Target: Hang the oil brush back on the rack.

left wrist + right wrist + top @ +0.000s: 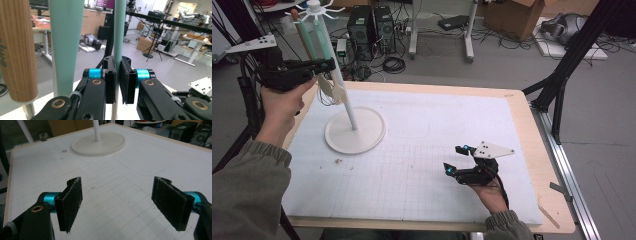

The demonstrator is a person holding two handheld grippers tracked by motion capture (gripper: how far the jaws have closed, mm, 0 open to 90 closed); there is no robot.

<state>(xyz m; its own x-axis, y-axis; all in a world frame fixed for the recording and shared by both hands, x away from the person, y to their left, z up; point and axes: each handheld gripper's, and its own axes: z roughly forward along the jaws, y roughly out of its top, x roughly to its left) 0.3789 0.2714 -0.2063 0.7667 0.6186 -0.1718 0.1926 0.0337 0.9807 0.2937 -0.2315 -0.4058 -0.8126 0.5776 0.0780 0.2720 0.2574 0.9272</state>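
Clamped between the left tool's (117,82) pads is a thin teal handle (119,30), hanging from the white rack (343,95); it runs upright through the jaws. Just left of that tool hang a broader teal handle (66,42) and a wooden one (17,50). The rack's round base (355,131) sits below the tool on the surface (437,145). The right tool (459,159), wide and holding nothing, rests low over the surface, well apart. Pulling sideways instead of lifting could, I judge, tip the rack or knock the neighbouring handles off their hooks.

Even, soft indoor light; slightly grainy, low-resolution pictures.
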